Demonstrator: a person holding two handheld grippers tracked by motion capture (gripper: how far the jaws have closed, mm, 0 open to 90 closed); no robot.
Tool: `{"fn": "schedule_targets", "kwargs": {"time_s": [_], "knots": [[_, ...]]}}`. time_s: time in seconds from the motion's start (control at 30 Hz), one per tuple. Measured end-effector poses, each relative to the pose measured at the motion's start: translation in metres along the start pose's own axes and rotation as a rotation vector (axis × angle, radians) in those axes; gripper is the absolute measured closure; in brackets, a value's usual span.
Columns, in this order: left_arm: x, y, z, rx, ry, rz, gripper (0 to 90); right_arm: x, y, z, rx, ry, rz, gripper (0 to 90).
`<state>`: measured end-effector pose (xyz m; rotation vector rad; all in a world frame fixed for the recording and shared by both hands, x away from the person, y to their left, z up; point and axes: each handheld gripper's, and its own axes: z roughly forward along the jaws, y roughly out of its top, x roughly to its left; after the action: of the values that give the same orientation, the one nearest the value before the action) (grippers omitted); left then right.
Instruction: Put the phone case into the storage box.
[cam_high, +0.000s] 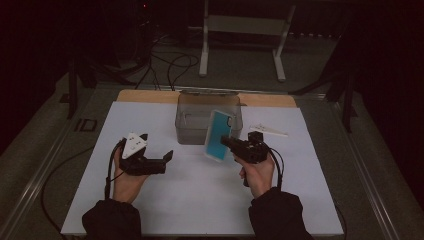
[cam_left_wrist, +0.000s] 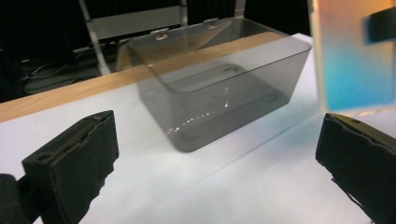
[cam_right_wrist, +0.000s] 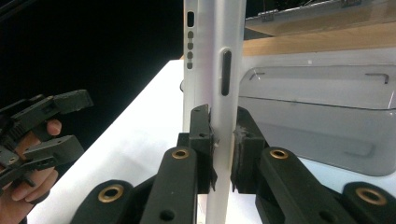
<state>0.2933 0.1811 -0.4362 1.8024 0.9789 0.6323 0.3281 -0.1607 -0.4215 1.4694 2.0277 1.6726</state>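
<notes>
A slim phone (cam_high: 218, 136) with a teal face and a pale rim is held upright above the white sheet, just in front of the smoky see-through bin (cam_high: 192, 117). My right gripper (cam_high: 229, 143) is shut on its lower edge. In the right gripper view the pads (cam_right_wrist: 201, 144) pinch the phone (cam_right_wrist: 215, 60) by its thin side. My left gripper (cam_high: 157, 146) hovers to the left of the phone, open and with nothing in it. In the left gripper view its wide-apart pads (cam_left_wrist: 74, 156) frame the bin (cam_left_wrist: 219, 88), and the phone (cam_left_wrist: 355, 56) stands at the upper right.
A white sheet (cam_high: 200, 200) covers the table, with a wooden strip (cam_high: 145, 96) along its far edge. A small white flat piece (cam_high: 270, 131) lies to the right of the bin. Behind the table stand a metal frame (cam_high: 242, 35) and loose cables (cam_high: 170, 65).
</notes>
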Motion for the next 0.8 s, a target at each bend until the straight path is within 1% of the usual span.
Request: {"fn": "schedule_targets", "kwargs": {"time_s": [0.07,0.23,0.27,0.33,0.4,0.63,0.7,0.8], "knots": [[0.004,-0.004,-0.005,0.001,0.004,0.01,0.3,0.0,0.001,0.0,0.002,0.0,-0.001,81.7],[0.012,-0.017,-0.014,-0.005,0.01,0.009,0.3,0.0,0.002,0.0,0.005,0.001,-0.004,81.7],[0.013,-0.021,-0.017,-0.011,0.017,0.013,0.3,0.0,0.002,0.0,0.005,0.002,-0.004,81.8],[0.016,-0.026,-0.021,-0.024,0.034,0.008,0.3,0.0,0.002,0.0,0.009,0.0,-0.005,81.8],[0.019,-0.033,-0.027,-0.05,0.056,-0.009,0.4,0.0,0.003,0.0,0.01,0.001,-0.008,81.7],[0.029,-0.058,-0.038,-0.018,0.095,-0.014,0.3,0.0,0.006,-0.001,0.013,0.002,-0.011,81.7],[0.031,-0.065,-0.041,-0.014,0.098,-0.023,0.4,-0.001,0.006,-0.001,0.012,0.0,-0.007,81.7],[0.034,-0.072,-0.046,-0.01,0.109,-0.024,0.4,-0.003,0.007,-0.001,0.017,-0.006,-0.007,81.7]]}}
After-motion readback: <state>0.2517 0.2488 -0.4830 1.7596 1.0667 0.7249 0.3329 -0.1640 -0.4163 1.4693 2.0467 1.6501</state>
